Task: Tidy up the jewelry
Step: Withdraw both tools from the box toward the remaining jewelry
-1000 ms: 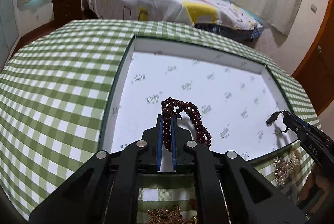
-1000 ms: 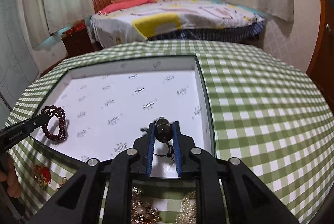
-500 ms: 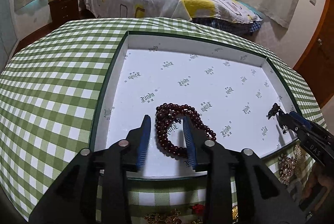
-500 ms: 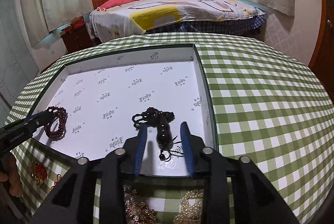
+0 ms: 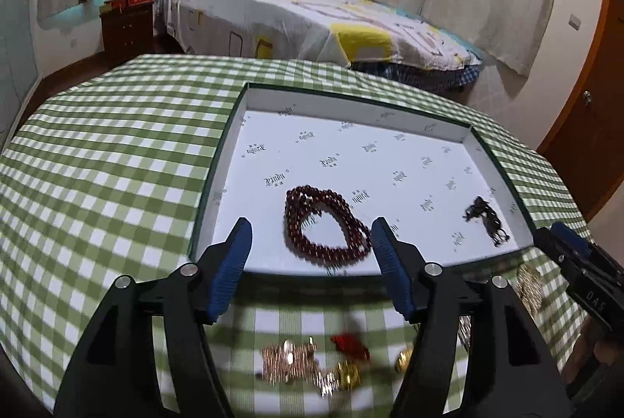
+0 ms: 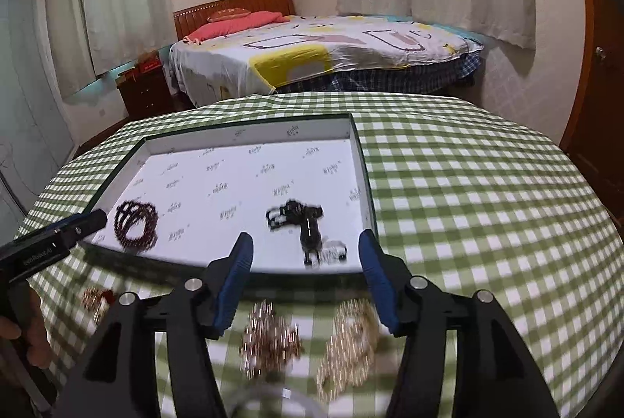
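A dark red bead bracelet (image 5: 325, 231) lies loose on the floor of the white tray (image 5: 351, 153), near its front wall. My left gripper (image 5: 312, 227) hovers just behind it. Its jaws are opening and the blue pads (image 5: 230, 270) touch nothing. In the right wrist view a black bead string (image 6: 300, 219) lies in the tray (image 6: 241, 176) near its right front corner. My right gripper (image 6: 306, 238) stands over the front wall, jaws opening, with nothing gripped. Each view shows the other gripper at its edge: right gripper (image 5: 561, 242), left gripper (image 6: 74, 229).
Gold and red jewelry pieces (image 5: 288, 359) lie on the green checked tablecloth (image 5: 117, 164) in front of the tray, with gold clusters (image 6: 271, 338) under my right gripper. A person's hand (image 6: 11, 332) holds the left gripper. A bed (image 6: 312, 55) stands beyond the table.
Both grippers went from shut to open, dropping the red bracelet and the black string into the tray. Both have drawn back and up toward the tray's front edge.
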`<state>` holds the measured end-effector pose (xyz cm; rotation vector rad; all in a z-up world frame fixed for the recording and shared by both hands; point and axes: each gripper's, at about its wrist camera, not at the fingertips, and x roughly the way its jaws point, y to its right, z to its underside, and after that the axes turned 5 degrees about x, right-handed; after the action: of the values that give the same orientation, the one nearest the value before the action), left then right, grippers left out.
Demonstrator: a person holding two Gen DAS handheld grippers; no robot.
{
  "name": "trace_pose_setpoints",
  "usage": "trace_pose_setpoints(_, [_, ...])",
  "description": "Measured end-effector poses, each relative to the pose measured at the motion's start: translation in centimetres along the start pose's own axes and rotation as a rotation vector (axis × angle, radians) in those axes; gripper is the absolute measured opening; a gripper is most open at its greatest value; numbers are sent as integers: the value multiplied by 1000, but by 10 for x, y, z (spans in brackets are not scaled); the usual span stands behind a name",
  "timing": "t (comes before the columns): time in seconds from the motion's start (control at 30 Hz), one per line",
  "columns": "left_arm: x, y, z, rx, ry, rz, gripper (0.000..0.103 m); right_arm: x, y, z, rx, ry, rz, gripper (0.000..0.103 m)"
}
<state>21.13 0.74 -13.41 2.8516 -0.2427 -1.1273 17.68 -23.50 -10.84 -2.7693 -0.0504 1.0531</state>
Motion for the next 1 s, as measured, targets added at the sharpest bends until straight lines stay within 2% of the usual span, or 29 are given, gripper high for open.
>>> trace_pose_setpoints(0.27, [-54, 8, 38, 16, 90, -23, 68, -38, 0, 48, -11, 28, 10, 66])
trace_pose_setpoints(0.5, [-70, 10, 74, 17, 70, -40, 68, -48, -7, 86, -77, 16, -6, 71])
trace_pose_setpoints(0.7, [-73, 17, 96, 21, 60, -37, 69, -46, -11, 96, -85, 9, -22, 75])
trace_pose_setpoints(1.0, [-70, 32, 108, 66, 40, -1, 70, -36, -7, 101, -59, -27, -15, 76])
